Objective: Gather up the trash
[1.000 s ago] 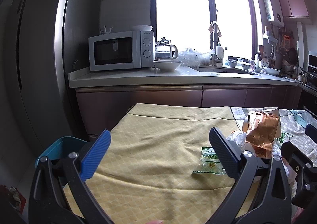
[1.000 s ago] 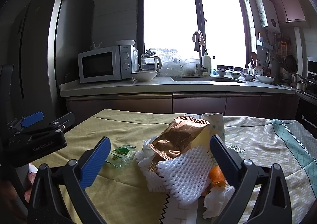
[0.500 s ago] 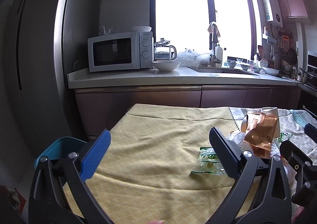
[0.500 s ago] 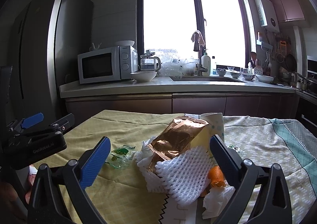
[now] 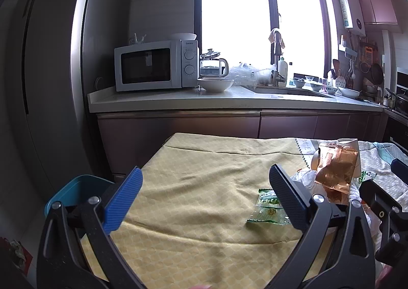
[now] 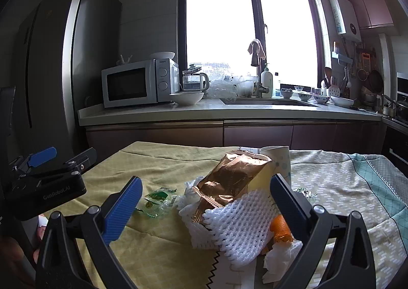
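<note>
Yellow tablecloth (image 5: pixel 204 187); both grippers (image 5: pixel 206 199) (image 6: pixel 204 202) spread empty; blue bin (image 5: pixel 74 192) left view only, orange peel (image 6: pixel 279 227) right only

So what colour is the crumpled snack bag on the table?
Shiny copper-brown; the snack bag shows best in the right wrist view, leaning on white foam netting.

Colours on the desk
Yellow lattice-patterned cloth (image 6: pixel 163 258), copper foil bag (image 6: pixel 229 176), white foam net (image 6: pixel 239 222), green wrapper (image 5: pixel 267 209), orange peel (image 6: pixel 279 227).

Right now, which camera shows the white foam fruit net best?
The right wrist view: the foam net lies close, between the open fingers, mesh clear. The left wrist view barely shows it, hidden behind the copper bag.
</note>
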A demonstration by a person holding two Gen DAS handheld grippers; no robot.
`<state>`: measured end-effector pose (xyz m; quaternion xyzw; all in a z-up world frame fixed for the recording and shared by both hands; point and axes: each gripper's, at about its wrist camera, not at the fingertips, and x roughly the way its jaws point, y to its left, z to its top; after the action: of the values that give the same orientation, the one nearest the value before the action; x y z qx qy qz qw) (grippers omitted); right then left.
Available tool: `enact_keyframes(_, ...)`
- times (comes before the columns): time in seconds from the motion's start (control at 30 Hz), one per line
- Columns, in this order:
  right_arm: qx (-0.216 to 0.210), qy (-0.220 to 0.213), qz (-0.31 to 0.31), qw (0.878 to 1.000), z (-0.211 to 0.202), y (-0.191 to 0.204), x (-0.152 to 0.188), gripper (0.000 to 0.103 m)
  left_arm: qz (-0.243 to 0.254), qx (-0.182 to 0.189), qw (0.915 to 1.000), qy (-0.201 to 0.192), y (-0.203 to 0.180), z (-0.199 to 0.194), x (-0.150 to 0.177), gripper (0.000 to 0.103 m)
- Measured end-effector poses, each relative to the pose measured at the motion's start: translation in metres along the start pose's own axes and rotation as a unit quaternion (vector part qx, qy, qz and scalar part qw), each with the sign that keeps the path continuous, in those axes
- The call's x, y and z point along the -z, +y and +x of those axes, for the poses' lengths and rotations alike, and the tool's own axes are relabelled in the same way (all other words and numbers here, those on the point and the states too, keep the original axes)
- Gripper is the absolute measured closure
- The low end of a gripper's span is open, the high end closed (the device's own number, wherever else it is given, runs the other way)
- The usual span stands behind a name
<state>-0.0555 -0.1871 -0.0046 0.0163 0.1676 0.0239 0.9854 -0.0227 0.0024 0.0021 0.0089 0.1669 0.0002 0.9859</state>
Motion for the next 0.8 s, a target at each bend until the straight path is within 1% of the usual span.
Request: enact_keyframes(0.8, -0.003, -0.001, 0.001, 1.000, -0.0001, 0.0004, -0.0026, 0.006, 0.000, 0.003, 1.0000, 0.001, -0.0009, -0.0014, 0.0023, 0.005)
